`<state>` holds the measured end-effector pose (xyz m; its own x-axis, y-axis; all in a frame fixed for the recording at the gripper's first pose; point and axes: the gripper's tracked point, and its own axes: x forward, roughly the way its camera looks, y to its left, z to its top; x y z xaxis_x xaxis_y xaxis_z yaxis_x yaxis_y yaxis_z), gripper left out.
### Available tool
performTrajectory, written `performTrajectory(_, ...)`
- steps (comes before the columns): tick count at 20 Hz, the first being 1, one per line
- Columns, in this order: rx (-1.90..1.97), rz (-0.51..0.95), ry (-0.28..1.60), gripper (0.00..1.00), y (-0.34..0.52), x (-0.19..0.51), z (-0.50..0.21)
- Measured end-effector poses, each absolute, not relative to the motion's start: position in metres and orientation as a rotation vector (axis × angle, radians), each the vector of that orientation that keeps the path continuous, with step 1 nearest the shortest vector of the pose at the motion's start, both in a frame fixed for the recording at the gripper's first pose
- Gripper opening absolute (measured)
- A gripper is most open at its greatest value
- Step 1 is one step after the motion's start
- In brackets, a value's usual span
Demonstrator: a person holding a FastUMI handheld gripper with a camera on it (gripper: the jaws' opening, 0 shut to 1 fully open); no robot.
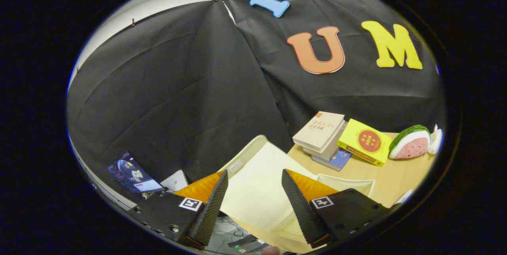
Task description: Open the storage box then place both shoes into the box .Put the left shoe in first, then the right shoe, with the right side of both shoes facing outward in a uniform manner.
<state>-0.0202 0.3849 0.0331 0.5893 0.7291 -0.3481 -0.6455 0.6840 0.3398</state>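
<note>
Wooden worktop [396, 176], pale grain, carrying all items. Storage box [257, 183]: cream plastic, at the worktop's near edge, lid raised and leaning back; it lies between and just beyond the fingers. Gripper [253, 203]: jaws spread wide, holding nothing, fingers apart on either side of the box lid. Stack of books [321, 134] at the worktop's far edge, beige volume uppermost. Yellow book [366, 142] just beside the stack. Watermelon-slice plush [410, 142] towards the far right corner. Lit screen [134, 174] off the worktop, beyond the left finger.
</note>
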Motion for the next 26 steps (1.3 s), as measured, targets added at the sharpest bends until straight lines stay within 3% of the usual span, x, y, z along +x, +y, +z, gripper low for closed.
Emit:
performTrajectory(4,0.193,0.7,0.453,0.91,0.334,-0.006,0.029)
performTrajectory(13,0.134,0.323,0.351,0.91,0.104,0.004,-0.004)
performTrajectory(21,0.106,0.023,0.574,0.92,-0.069,-0.021,-0.171)
performTrajectory(26,0.119,-0.022,0.8,0.92,-0.098,-0.019,-0.279)
